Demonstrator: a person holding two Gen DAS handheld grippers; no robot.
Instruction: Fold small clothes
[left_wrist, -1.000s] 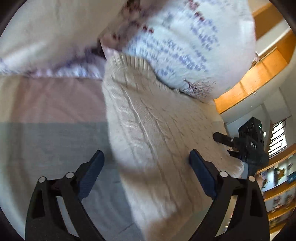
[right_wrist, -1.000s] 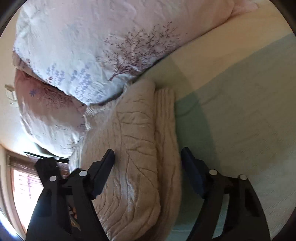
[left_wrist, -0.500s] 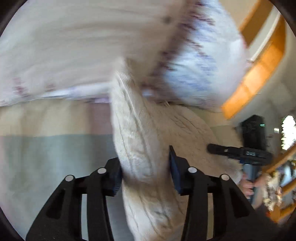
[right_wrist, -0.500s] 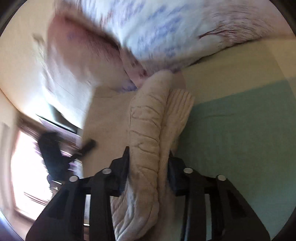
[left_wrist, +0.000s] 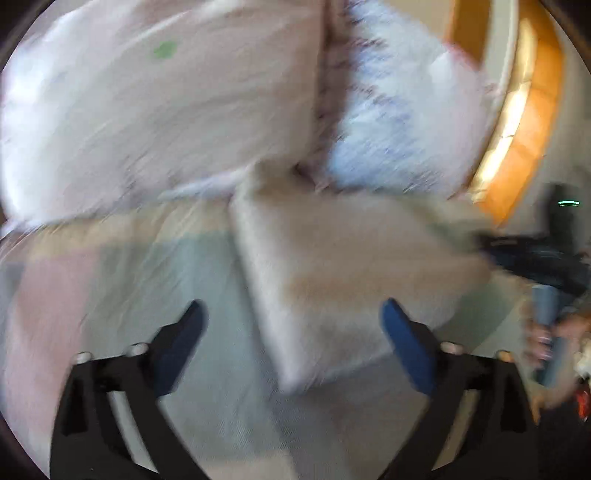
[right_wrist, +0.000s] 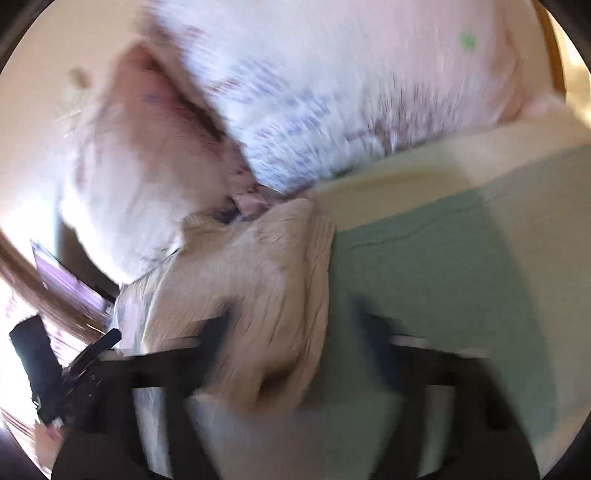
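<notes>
Left claw (left_wrist: 293, 341) spread over folded cream sweater (left_wrist: 343, 273); bedsheet (left_wrist: 177, 273) beneath.

A bed (left_wrist: 221, 417) carries everything, covered by a sheet (right_wrist: 443, 266) in blocks of pale green, cream and faded pink. A folded cream cable-knit sweater (left_wrist: 332, 280) lies directly on the green block. Just behind the sweater, two floral-print pillows (left_wrist: 159, 110) rest on the sheet, their lower edges touching the sweater's far end. Both views are motion-blurred.
</notes>
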